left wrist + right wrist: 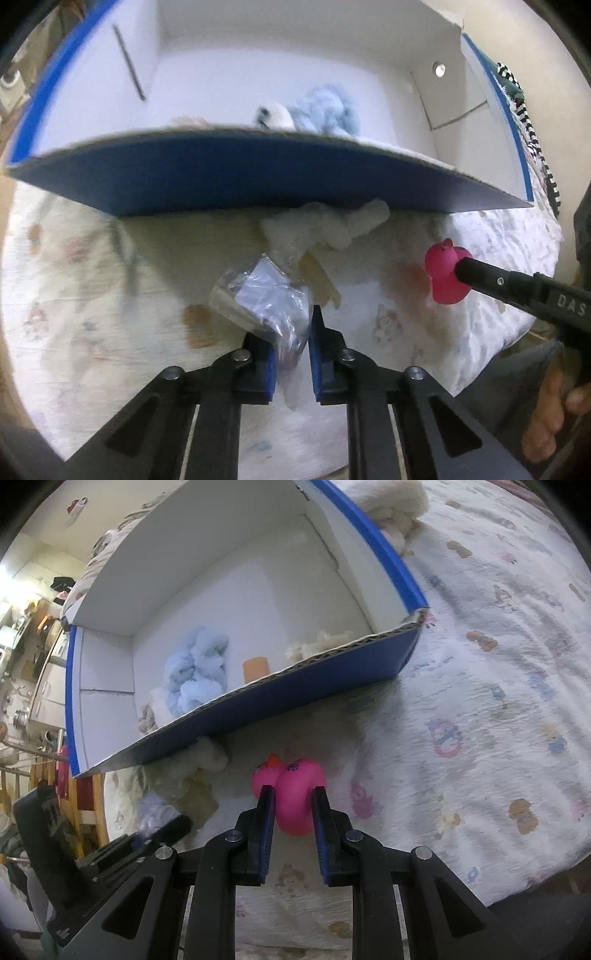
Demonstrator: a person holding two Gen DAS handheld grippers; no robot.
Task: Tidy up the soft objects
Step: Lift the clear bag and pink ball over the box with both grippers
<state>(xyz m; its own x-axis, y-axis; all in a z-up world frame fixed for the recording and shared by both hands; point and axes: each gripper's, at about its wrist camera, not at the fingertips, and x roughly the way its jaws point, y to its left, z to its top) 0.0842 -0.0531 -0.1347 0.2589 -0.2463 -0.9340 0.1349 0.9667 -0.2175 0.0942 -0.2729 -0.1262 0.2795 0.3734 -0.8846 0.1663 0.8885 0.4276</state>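
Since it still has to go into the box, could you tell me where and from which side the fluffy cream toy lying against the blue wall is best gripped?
Grip the limb of the cream plush toy that sticks out on the right, coming from above on the open bedspread side. Its far side is tucked against the blue box wall, leaving no room there. The plush is soft, so a pinch on one lobe should hold.

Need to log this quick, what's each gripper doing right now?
Left gripper: shut on the plastic bag.
Right gripper: shut on the pink duck.
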